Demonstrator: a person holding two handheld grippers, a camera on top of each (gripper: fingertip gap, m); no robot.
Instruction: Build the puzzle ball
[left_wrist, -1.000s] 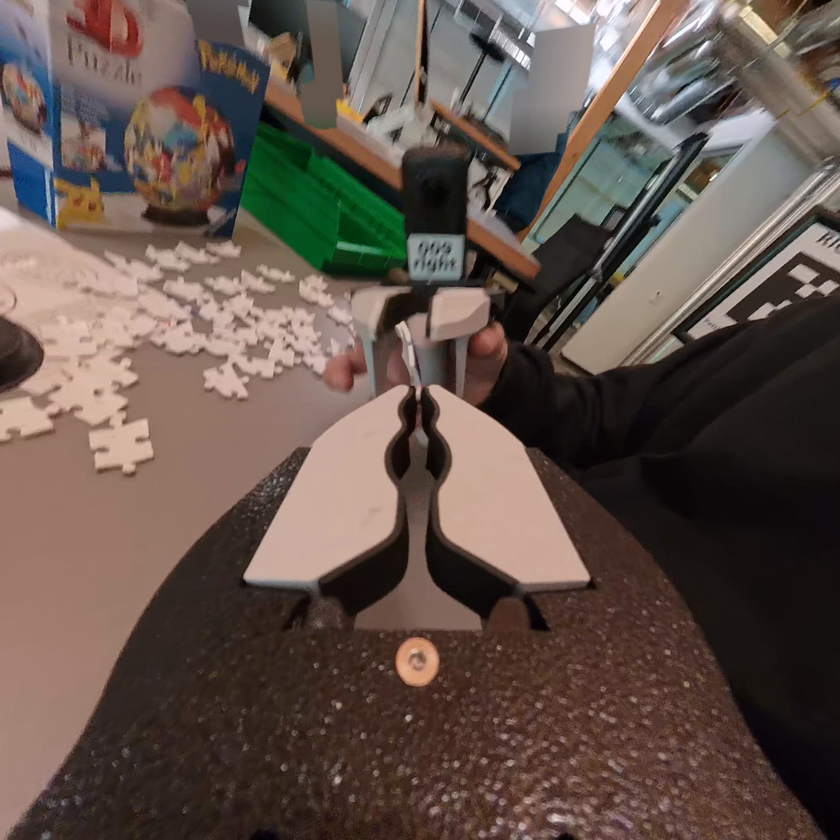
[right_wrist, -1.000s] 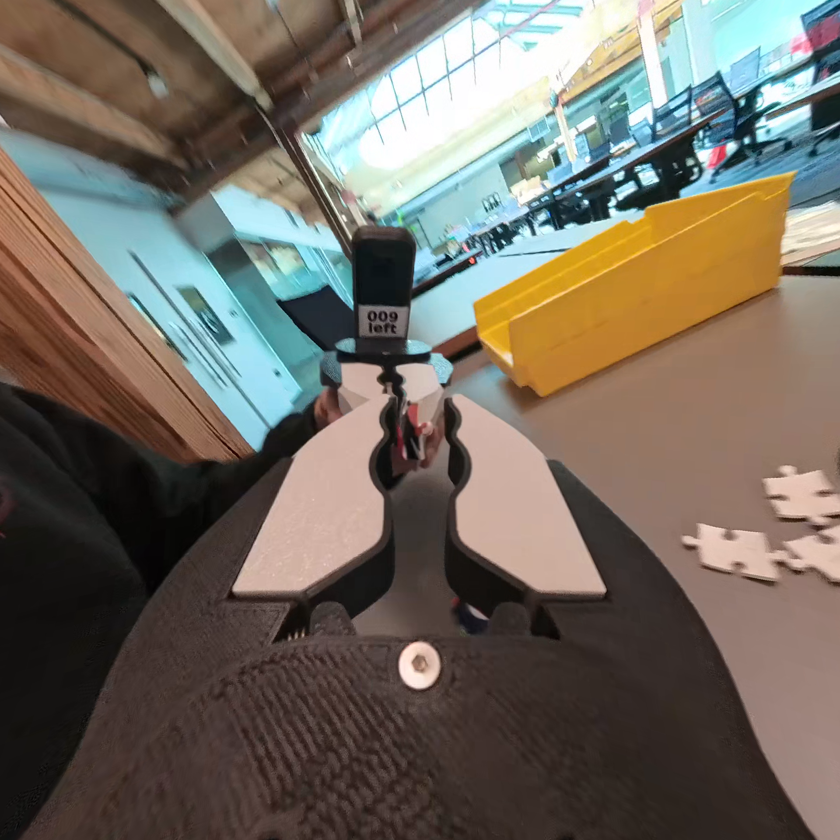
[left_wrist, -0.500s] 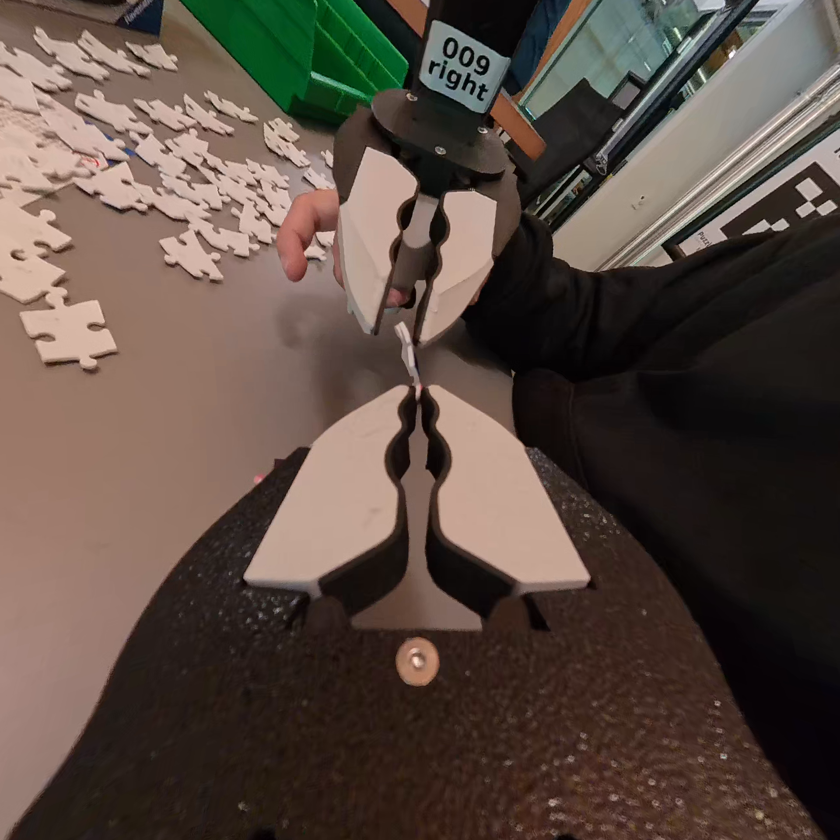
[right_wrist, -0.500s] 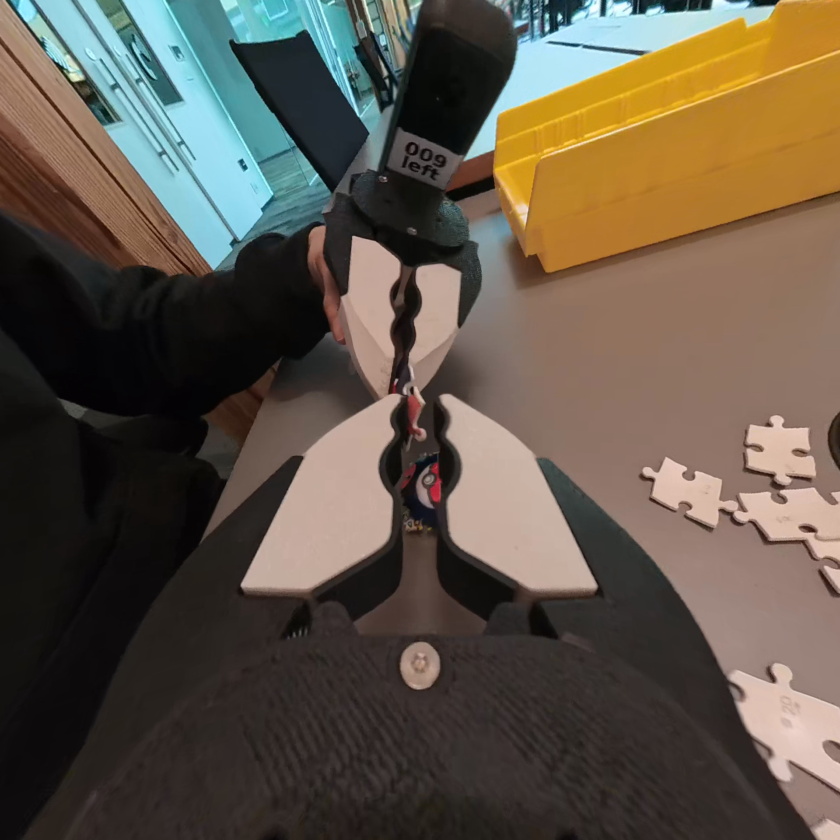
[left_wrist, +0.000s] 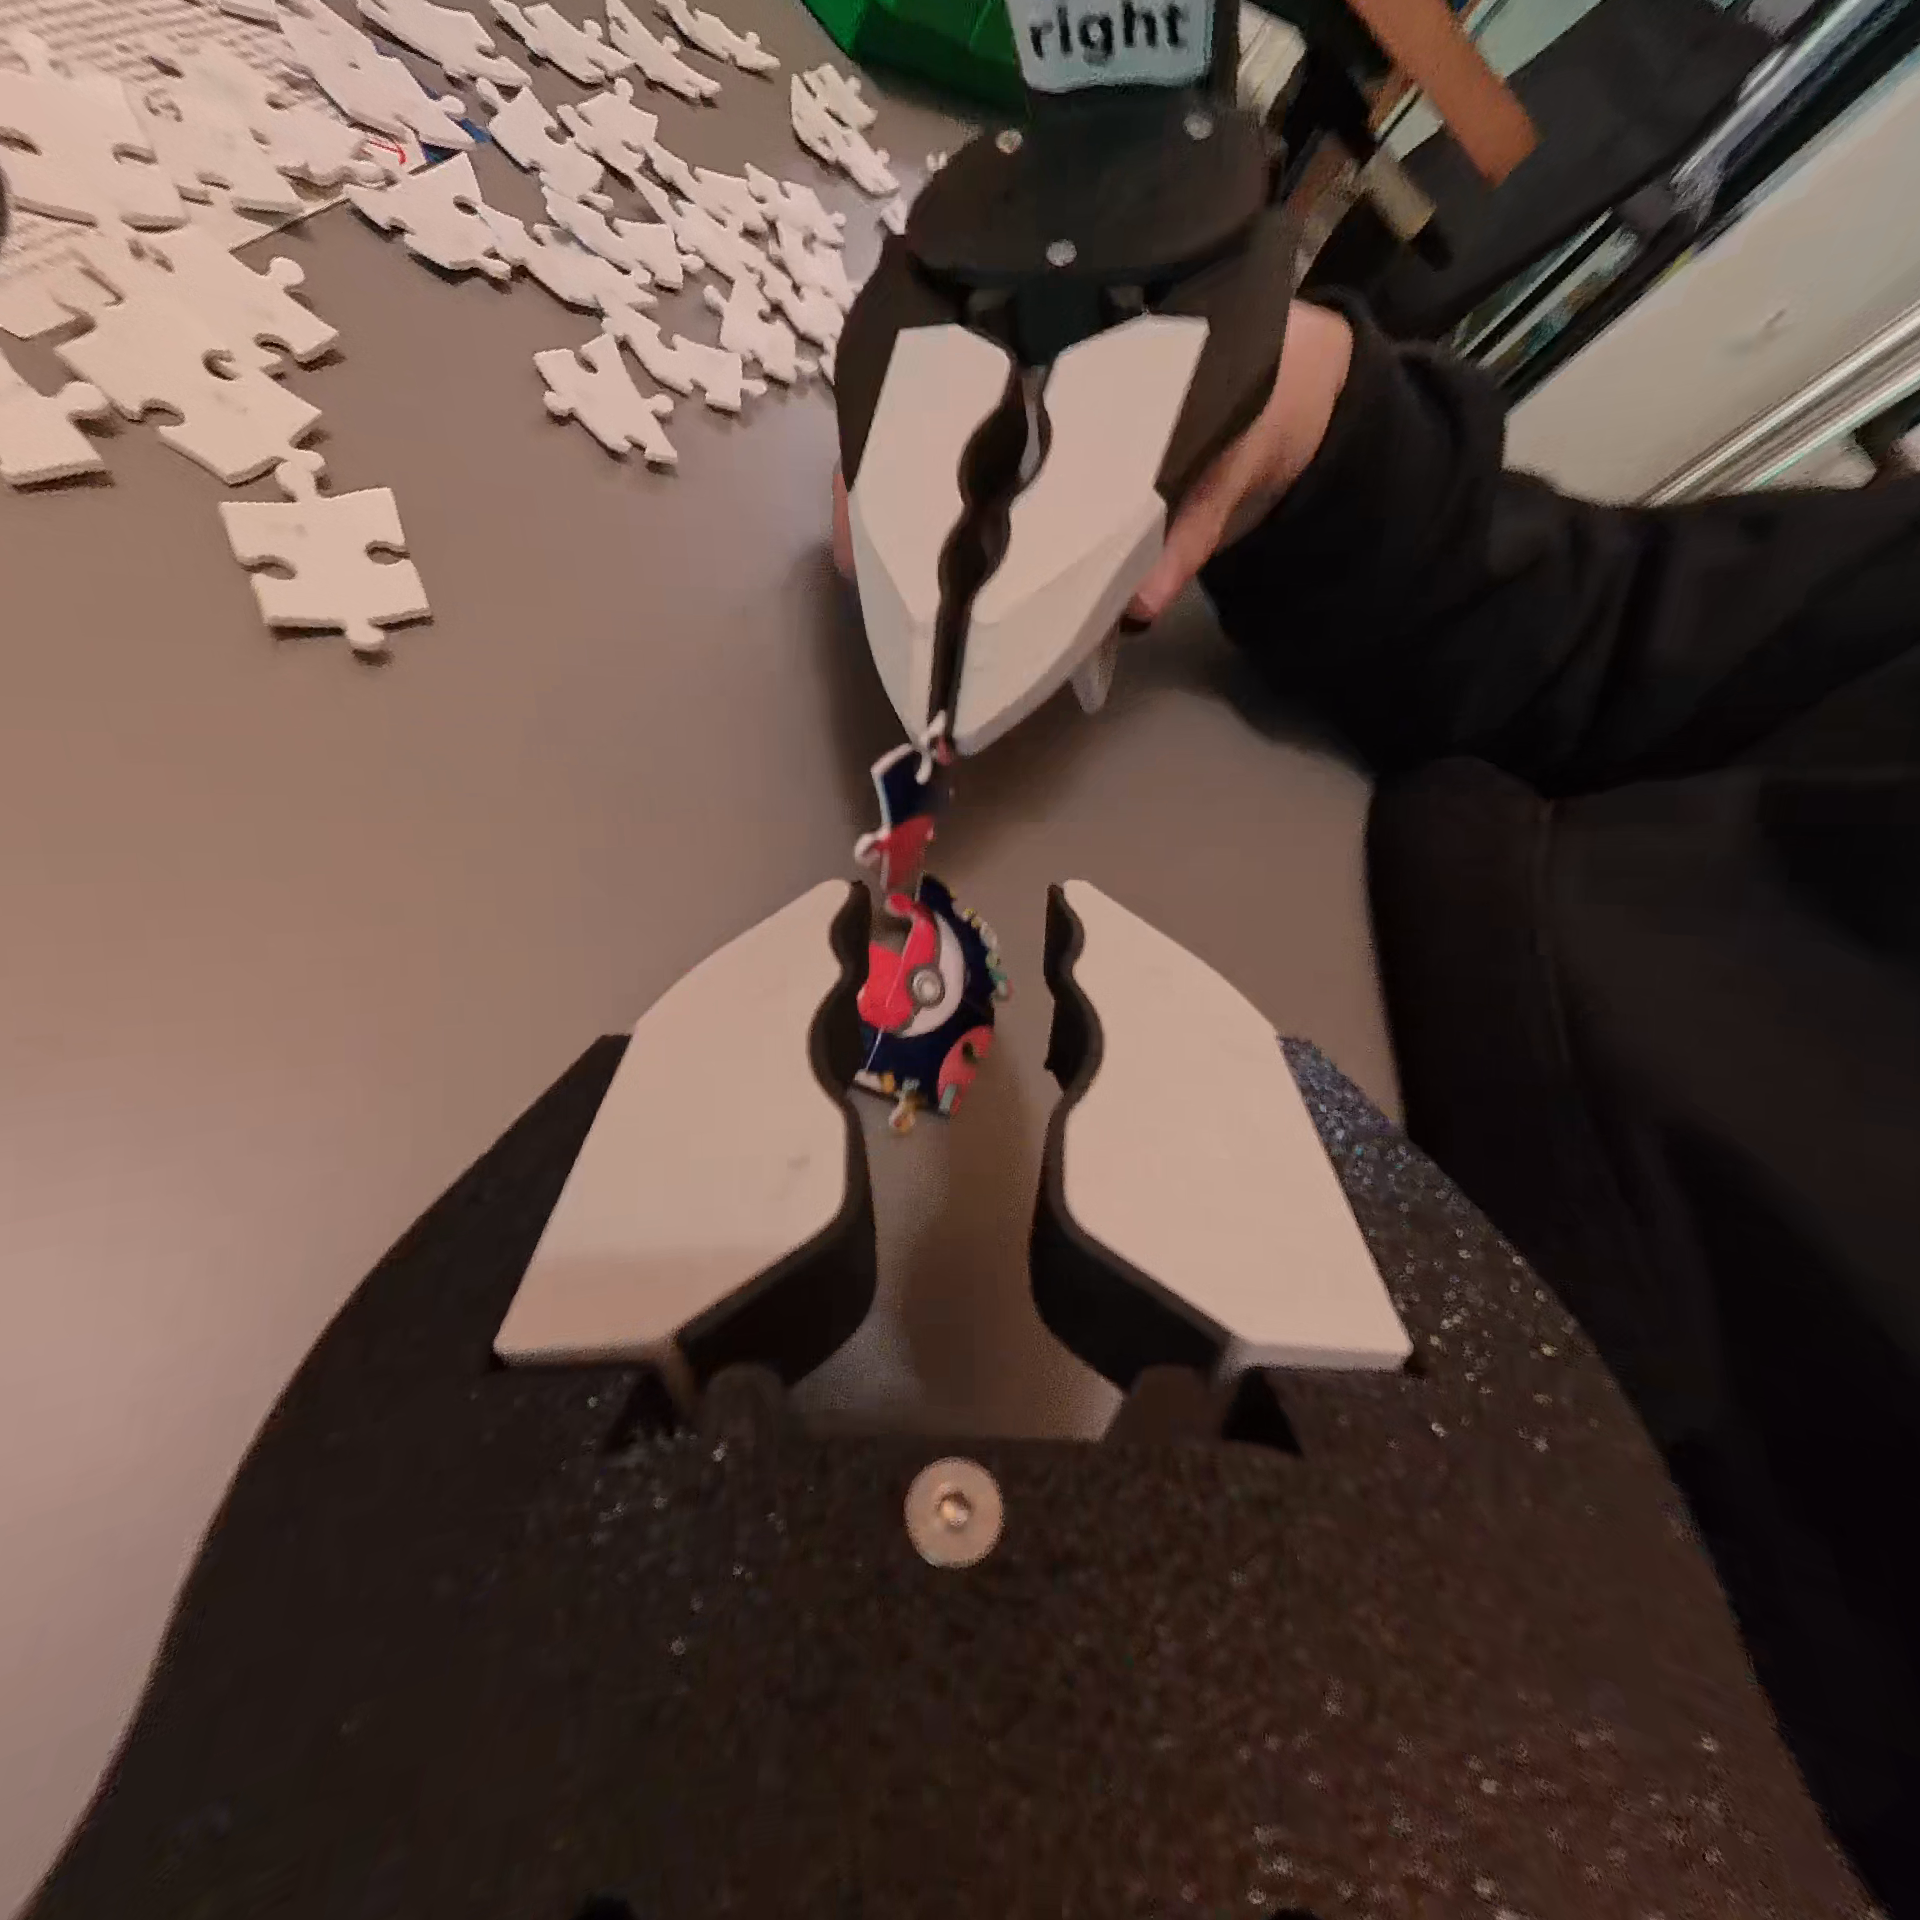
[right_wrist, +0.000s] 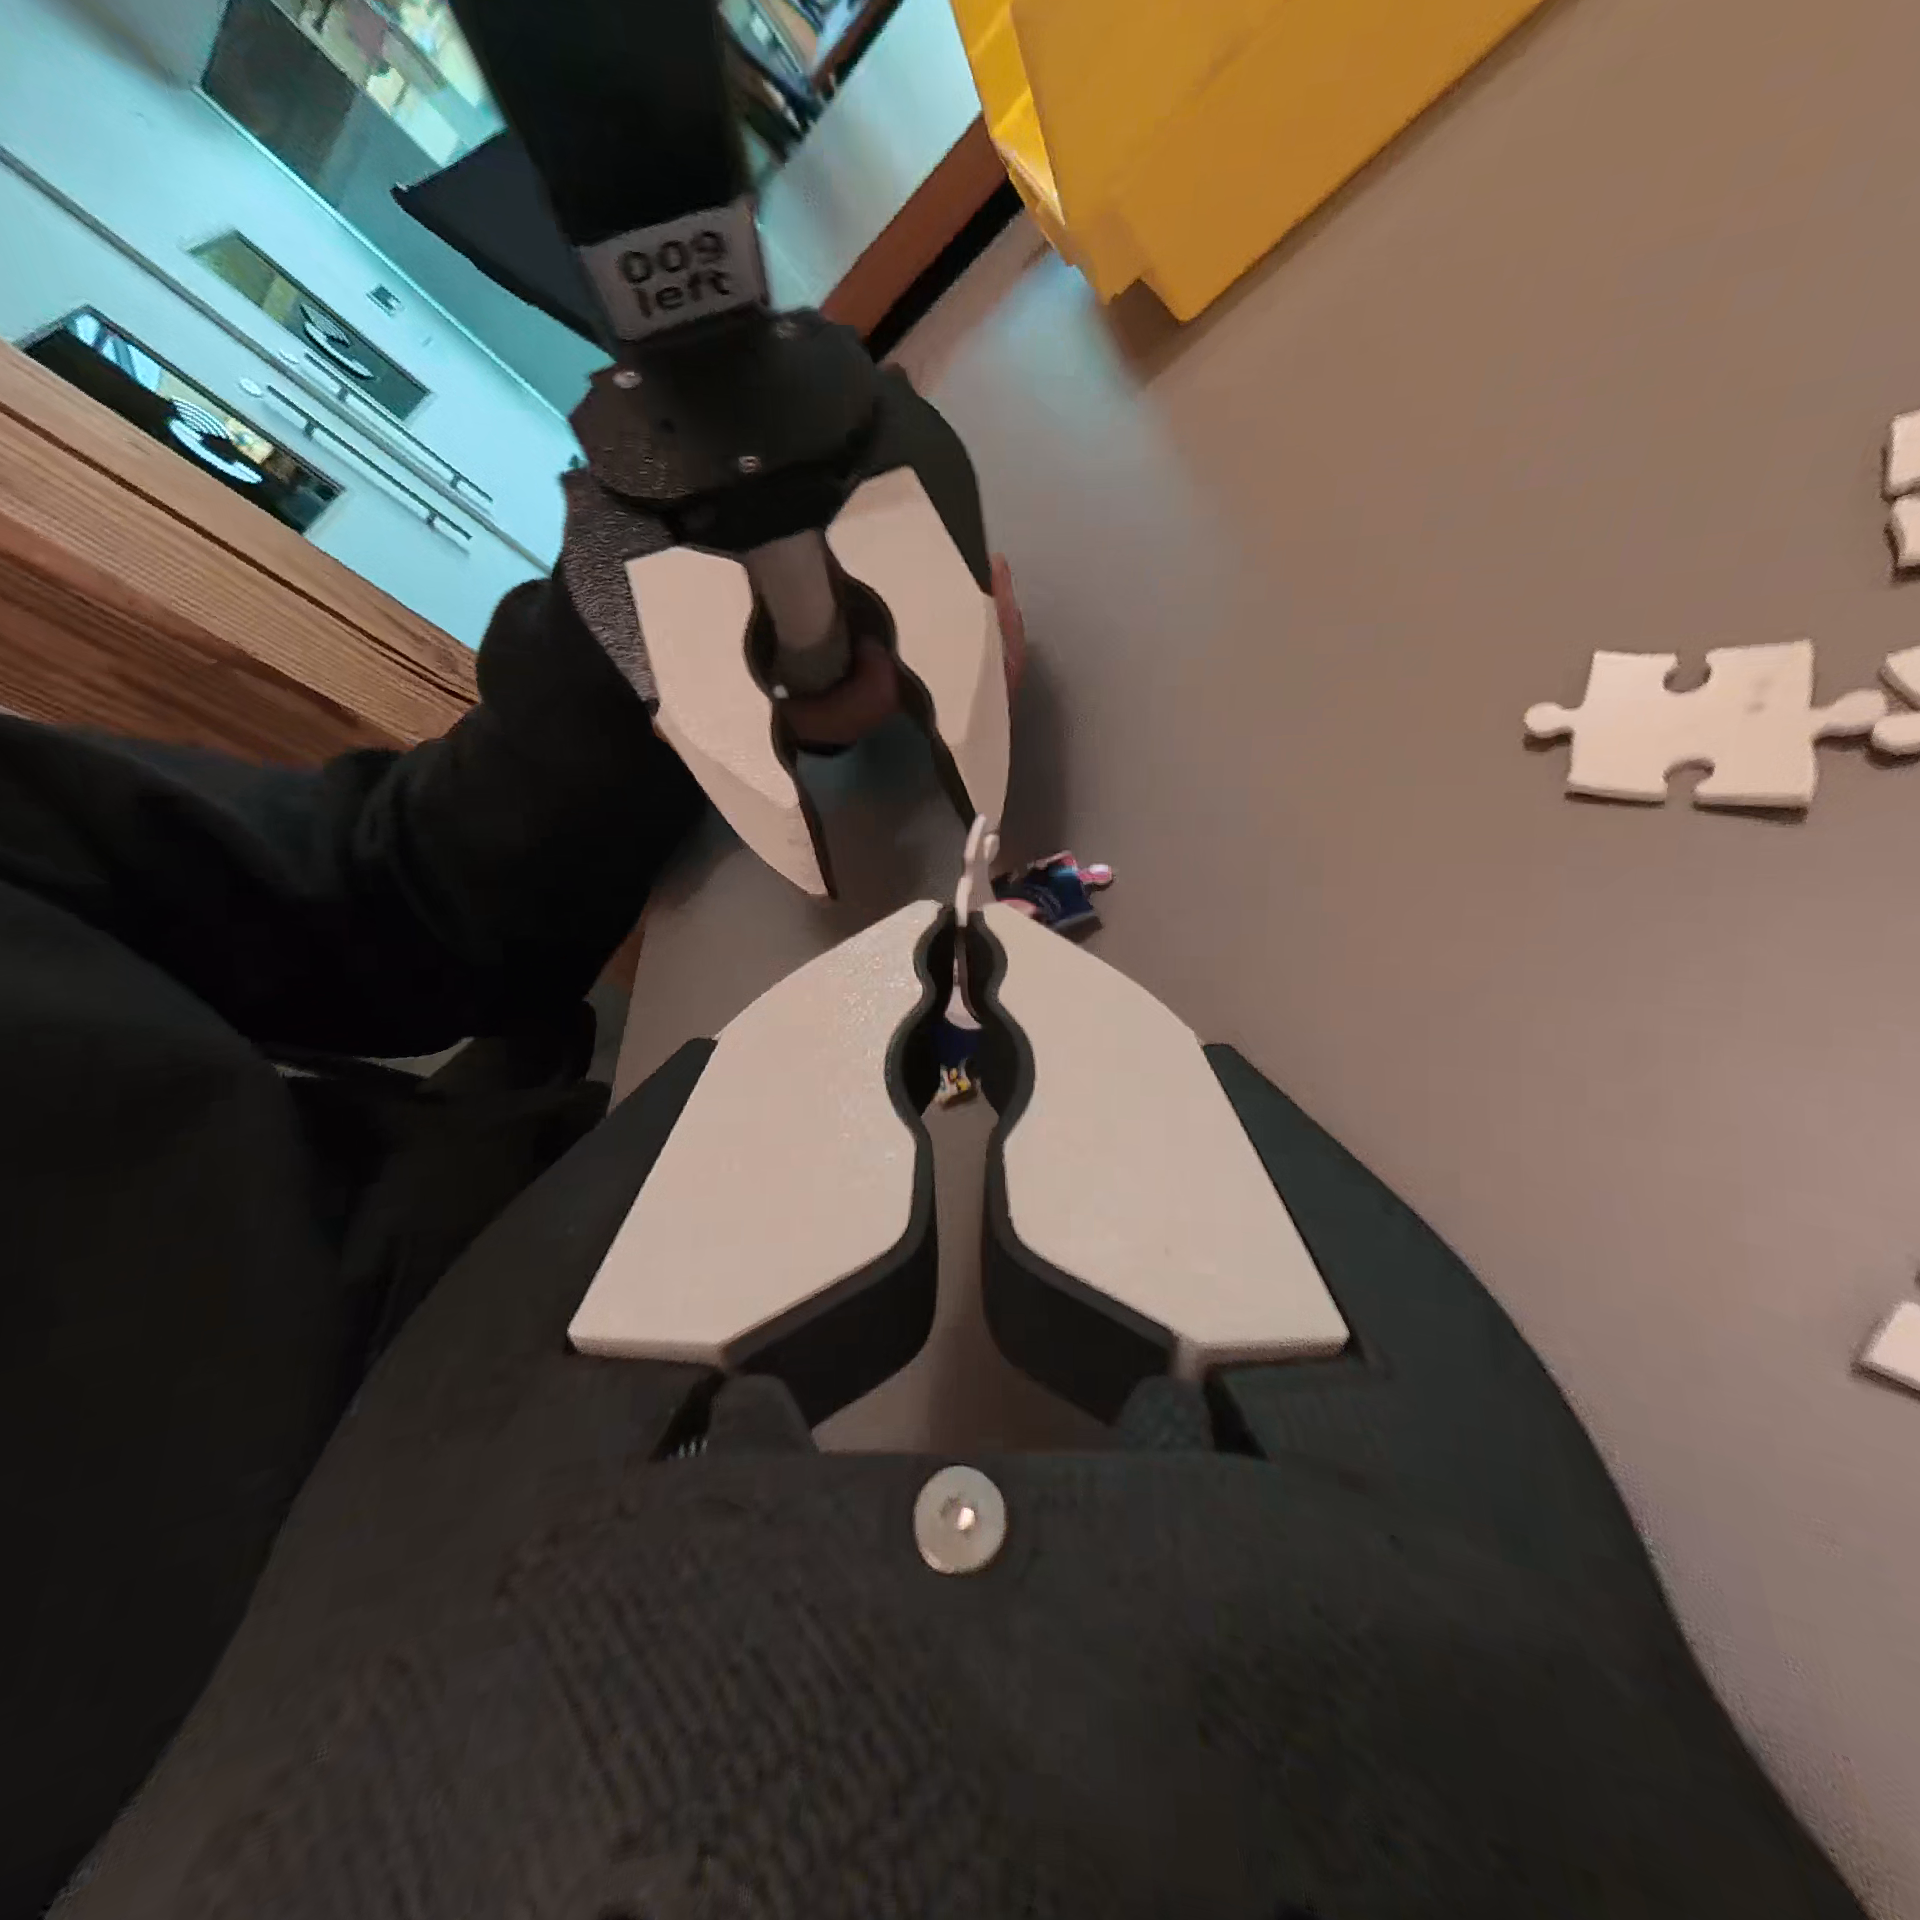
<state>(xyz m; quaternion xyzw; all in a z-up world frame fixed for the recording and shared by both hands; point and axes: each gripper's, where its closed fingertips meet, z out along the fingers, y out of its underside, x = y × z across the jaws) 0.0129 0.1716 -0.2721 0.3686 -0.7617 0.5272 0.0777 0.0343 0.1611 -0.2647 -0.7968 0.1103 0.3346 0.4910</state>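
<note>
Right gripper (left_wrist: 940, 743) pinching a small joined cluster (left_wrist: 920, 977) — left gripper (left_wrist: 951, 904) jaws gaping, empty; loose pieces (left_wrist: 623, 239) crowding the surface — ball barely begun

A small printed puzzle piece (left_wrist: 902, 821) hangs above the grey tabletop (left_wrist: 416, 883), over a printed cluster of joined pieces (left_wrist: 925, 997) lying there. White face-down puzzle pieces (left_wrist: 322, 556) lie scattered farther left, and a yellow plastic bin (right_wrist: 1247, 135) stands behind.

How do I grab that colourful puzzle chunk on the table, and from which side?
Come straight down from above and pinch two opposite edges: the colourful chunk seems to lie flat, picture up, on the table. The left gripper is open, the chunk showing between its fingers; the right gripper is shut on another piece.
</note>
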